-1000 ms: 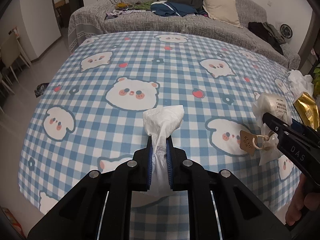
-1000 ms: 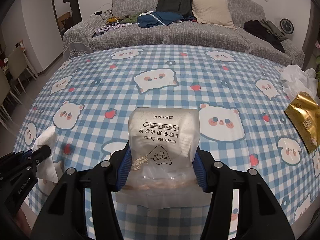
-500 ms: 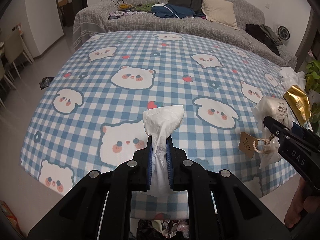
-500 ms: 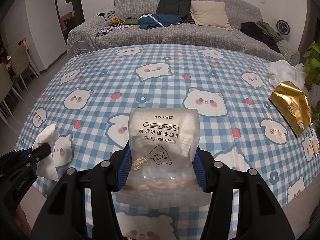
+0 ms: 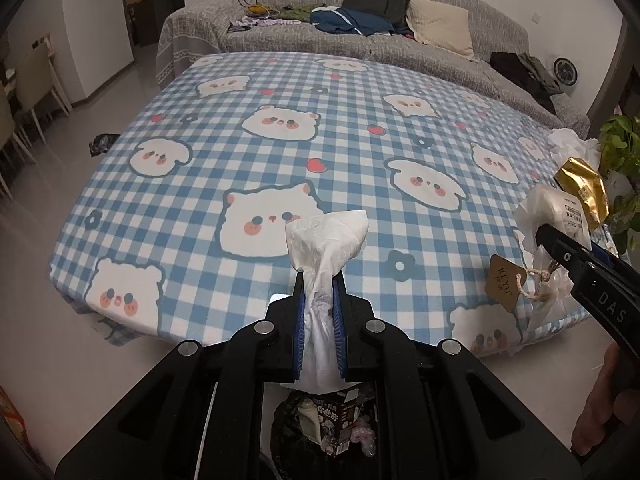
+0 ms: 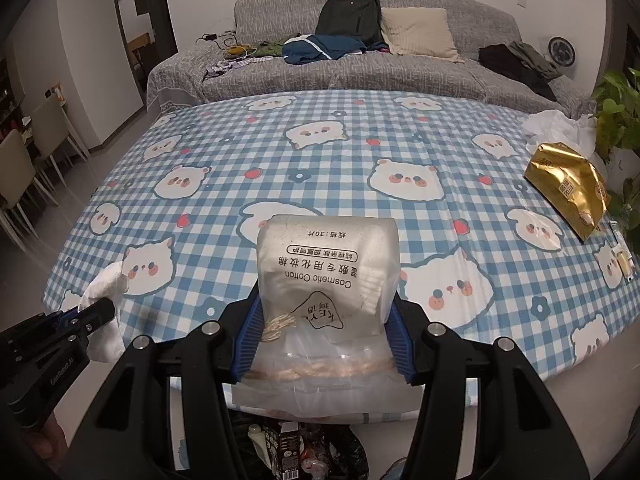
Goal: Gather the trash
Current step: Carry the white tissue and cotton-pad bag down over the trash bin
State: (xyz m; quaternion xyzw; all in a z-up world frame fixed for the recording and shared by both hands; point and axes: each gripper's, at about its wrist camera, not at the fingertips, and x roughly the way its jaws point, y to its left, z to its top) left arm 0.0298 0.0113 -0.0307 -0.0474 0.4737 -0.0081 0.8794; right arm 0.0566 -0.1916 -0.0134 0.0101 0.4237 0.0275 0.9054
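Note:
My left gripper point(image 5: 319, 280) is shut on a crumpled white tissue point(image 5: 326, 240), held past the near edge of the table point(image 5: 280, 80). My right gripper point(image 6: 324, 308) is shut on a clear cosmetic cotton bag point(image 6: 328, 272) with a string and a brown tag point(image 5: 505, 288). Below both grippers, on the floor by the table's edge, a black trash bag point(image 5: 332, 436) holds a carton and a bottle. The left gripper point(image 6: 96, 312) with its tissue point(image 6: 106, 304) shows at the lower left of the right wrist view. The right gripper point(image 5: 560, 248) shows at the right of the left wrist view.
A gold foil pouch point(image 6: 568, 188) and a heap of white tissue point(image 6: 556, 126) lie at the table's right edge, beside a potted plant point(image 6: 620, 120). A grey sofa point(image 6: 360, 72) with a backpack and clothes stands behind. Chairs point(image 6: 24, 168) stand at the left.
Both grippers have drawn back from over the table to beyond its near edge, each keeping its load. The trash bag on the floor has come into view beneath them.

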